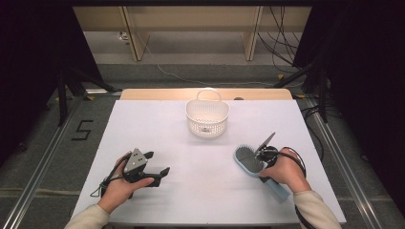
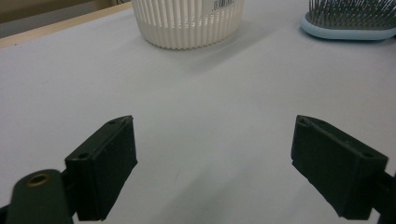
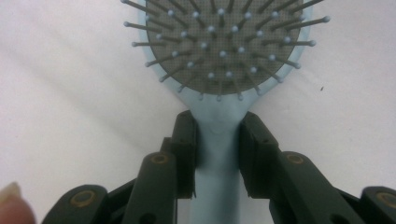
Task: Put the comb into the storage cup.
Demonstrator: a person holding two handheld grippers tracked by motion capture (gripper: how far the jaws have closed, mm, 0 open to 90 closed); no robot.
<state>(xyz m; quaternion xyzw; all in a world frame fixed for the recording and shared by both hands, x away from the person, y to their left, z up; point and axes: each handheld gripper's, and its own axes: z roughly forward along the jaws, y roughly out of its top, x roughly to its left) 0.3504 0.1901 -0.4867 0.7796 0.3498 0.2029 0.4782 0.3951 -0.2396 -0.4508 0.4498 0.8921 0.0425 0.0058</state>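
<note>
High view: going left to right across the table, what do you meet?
Left gripper → white basket → light-blue hairbrush → right gripper, jaws closed on the brush handle.

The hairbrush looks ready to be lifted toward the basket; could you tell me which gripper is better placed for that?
Right. The right gripper already has its jaws clamped on the hairbrush at its neck, while the left gripper sits open, apart from it. The basket stands ahead.

A lab recording bay: black curtains, camera stands, loose cables (floor marked "5").
</note>
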